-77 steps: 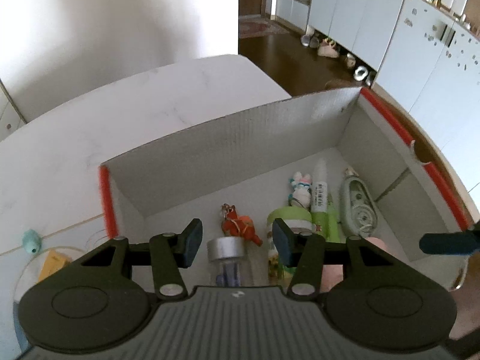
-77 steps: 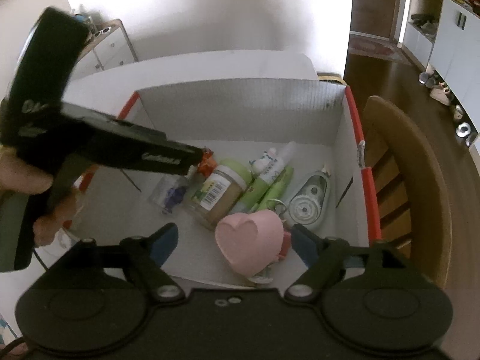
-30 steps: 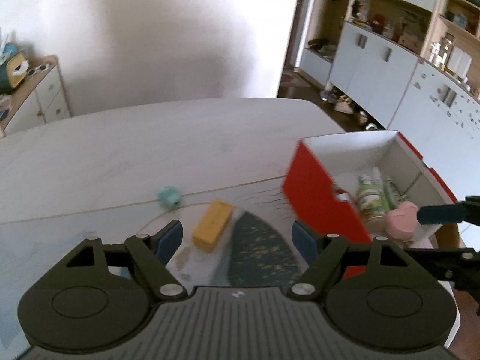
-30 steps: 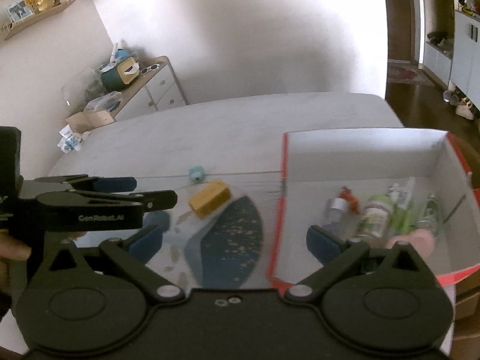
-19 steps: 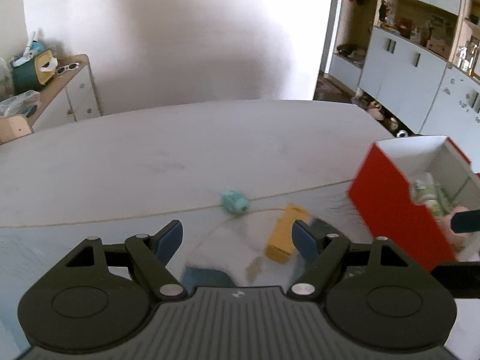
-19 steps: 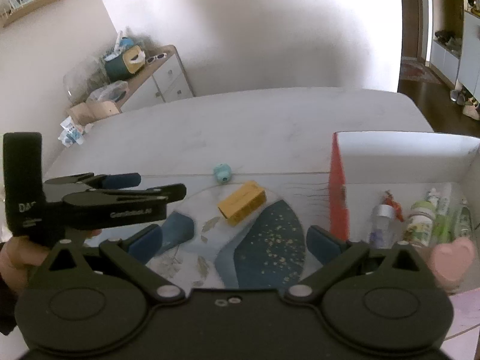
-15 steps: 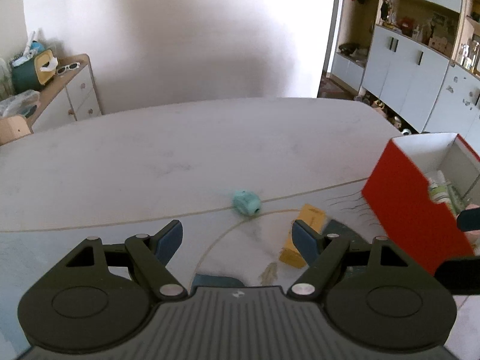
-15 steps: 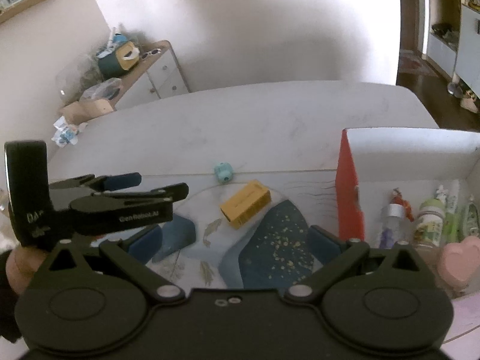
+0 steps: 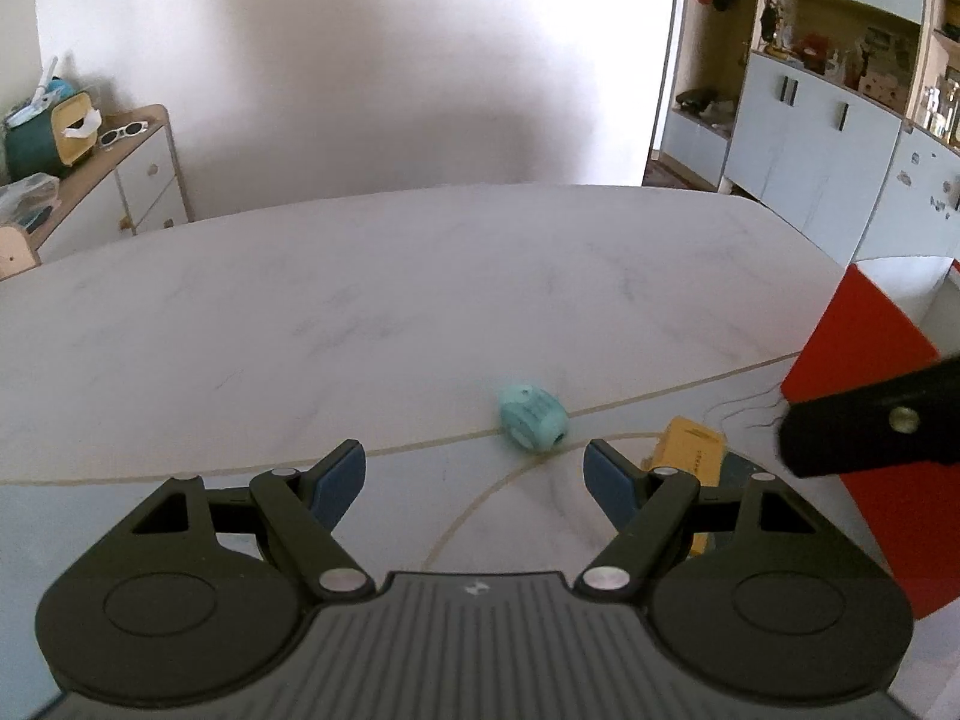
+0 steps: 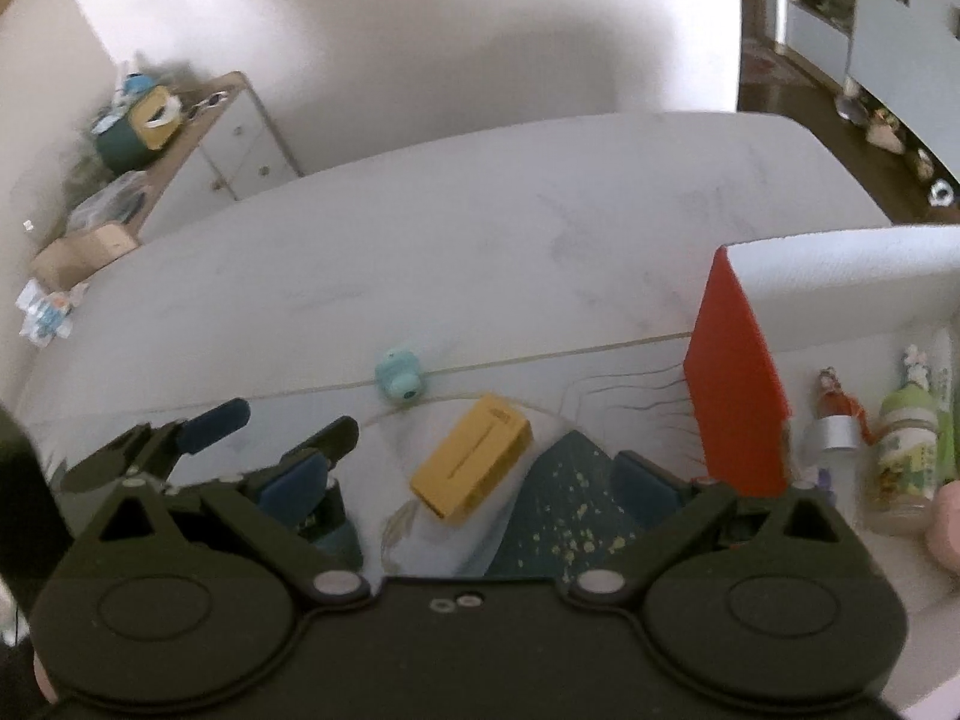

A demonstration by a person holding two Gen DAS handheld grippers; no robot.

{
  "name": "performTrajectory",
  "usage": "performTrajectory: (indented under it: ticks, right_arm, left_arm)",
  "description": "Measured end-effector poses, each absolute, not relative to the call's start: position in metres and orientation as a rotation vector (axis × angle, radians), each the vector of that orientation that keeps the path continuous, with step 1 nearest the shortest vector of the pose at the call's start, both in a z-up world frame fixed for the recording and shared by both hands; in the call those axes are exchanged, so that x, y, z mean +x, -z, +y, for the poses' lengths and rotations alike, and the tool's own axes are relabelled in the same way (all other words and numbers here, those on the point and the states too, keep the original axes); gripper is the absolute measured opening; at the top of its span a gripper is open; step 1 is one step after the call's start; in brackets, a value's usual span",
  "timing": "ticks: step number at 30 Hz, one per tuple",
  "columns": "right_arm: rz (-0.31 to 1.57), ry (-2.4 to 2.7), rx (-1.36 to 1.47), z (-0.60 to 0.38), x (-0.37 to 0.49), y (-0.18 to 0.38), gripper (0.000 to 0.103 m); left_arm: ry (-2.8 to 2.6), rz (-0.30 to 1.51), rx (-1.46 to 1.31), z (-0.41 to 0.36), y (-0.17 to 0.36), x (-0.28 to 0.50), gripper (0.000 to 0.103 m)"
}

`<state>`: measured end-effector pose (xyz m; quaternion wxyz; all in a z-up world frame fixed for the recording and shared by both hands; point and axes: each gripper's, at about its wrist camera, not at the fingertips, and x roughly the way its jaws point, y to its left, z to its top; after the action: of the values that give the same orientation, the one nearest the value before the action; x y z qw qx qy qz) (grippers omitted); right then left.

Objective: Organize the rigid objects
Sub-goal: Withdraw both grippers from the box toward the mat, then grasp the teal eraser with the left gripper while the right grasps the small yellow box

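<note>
- Both hand-held grippers, left [image 9: 474,474] and right [image 10: 474,474], were held apart and empty.
- The rounded teal toy [image 9: 531,418] could be rolled off the tabletop [image 9: 360,300] if nudged.

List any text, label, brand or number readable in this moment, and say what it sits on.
No text can be read here.
Yellow rectangular box: a dark mark near one end, too blurred to read.
Green-labelled jar in the red-sided cardboard box: label print blurred.
Left gripper: only a small embossed logo on its body, no letters.
</note>
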<state>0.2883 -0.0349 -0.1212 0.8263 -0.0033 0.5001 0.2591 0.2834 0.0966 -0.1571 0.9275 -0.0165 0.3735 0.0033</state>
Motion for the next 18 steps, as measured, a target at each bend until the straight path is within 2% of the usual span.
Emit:
performTrajectory:
  ticks: [8, 11, 18]
  right_arm:
    - [1.108, -0.449, -0.002, -0.022, 0.318, 0.152, 0.093]
    - [1.127, -0.440, 0.003, -0.019, 0.327, 0.159, 0.085]
    - [1.167, -0.411, 0.038, -0.008, 0.339, 0.171, 0.079]
  left_arm:
    - [0.026, 0.760, 0.014, 0.091, 0.176, 0.302, 0.080]
    - [0.028, 0.739, 0.026, 0.091, 0.180, 0.306, 0.080]
    - [0.066, 0.743, 0.044, 0.087, 0.192, 0.316, 0.080]
